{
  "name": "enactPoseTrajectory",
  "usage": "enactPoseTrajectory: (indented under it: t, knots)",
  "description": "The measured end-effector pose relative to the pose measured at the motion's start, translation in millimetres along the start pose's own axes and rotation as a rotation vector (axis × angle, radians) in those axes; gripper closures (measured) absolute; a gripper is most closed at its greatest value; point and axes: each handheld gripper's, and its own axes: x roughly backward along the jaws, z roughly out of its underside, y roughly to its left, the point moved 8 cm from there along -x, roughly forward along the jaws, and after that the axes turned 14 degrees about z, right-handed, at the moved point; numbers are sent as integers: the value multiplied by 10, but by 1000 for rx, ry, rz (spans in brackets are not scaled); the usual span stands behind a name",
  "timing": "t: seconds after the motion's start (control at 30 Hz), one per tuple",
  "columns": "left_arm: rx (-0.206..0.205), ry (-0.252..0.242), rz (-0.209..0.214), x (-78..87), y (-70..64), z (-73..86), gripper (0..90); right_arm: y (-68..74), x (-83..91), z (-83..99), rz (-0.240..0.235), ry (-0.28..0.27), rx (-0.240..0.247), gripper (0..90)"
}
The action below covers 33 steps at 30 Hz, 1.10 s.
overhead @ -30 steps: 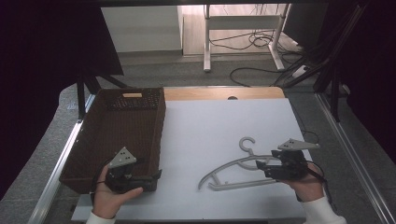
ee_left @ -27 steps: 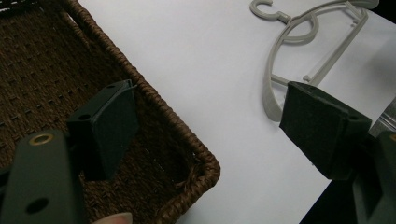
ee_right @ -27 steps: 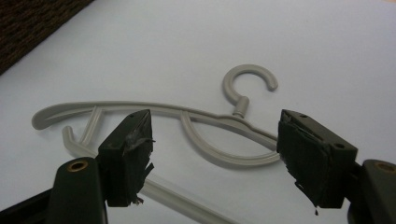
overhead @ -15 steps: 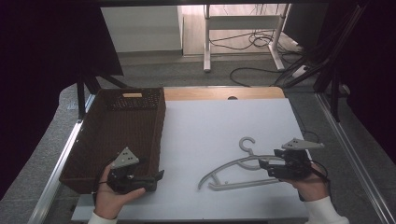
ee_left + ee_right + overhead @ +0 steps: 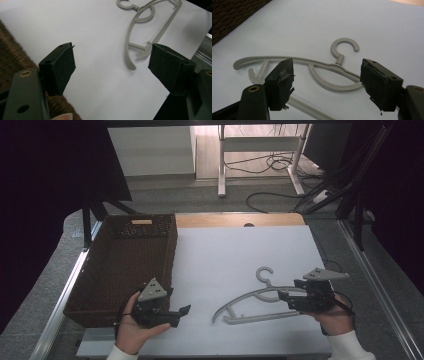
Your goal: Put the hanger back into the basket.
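Note:
A grey plastic hanger (image 5: 245,298) lies flat on the white tabletop (image 5: 225,250), right of centre, with its hook pointing away from the person. My right gripper (image 5: 283,296) is open at the hanger's right end. In the right gripper view its jaws straddle the hanger (image 5: 324,65) just above it, gripper (image 5: 327,75) holding nothing. My left gripper (image 5: 184,310) is open beside the near right corner of a brown wicker basket (image 5: 120,265). In the left gripper view the gripper (image 5: 112,58) is open, with the hanger (image 5: 140,32) farther ahead and the basket (image 5: 10,57) at the left.
The basket takes up the left side of the table, and its wall stands close to my left gripper. A wooden strip (image 5: 240,220) runs along the far table edge. Metal rails (image 5: 372,285) border both sides. Cables (image 5: 280,167) lie on the floor beyond.
My left gripper has shifted a little to the right, away from the basket corner. My right gripper has stayed at the hanger's right end. The hanger has not moved.

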Motion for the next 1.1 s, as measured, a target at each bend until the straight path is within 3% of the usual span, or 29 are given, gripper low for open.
enactPoseTrajectory:
  t: [0.37,0.5,0.8,1.0,1.1]
  knots:
    - [-30,77,99,-535,-131,-338,247,-10,-8,12,-9,-1,-1,270]
    - [-45,99,106,-729,-120,-435,255,-4,-33,30,-10,6,5,270]
    - [-79,164,117,-1108,-35,-545,285,9,-44,39,-12,8,12,270]
    - [-78,202,169,-1423,-5,-567,337,12,-67,54,-10,15,17,270]
    - [-57,206,207,-1561,-34,-579,351,-3,-77,63,-9,16,14,270]
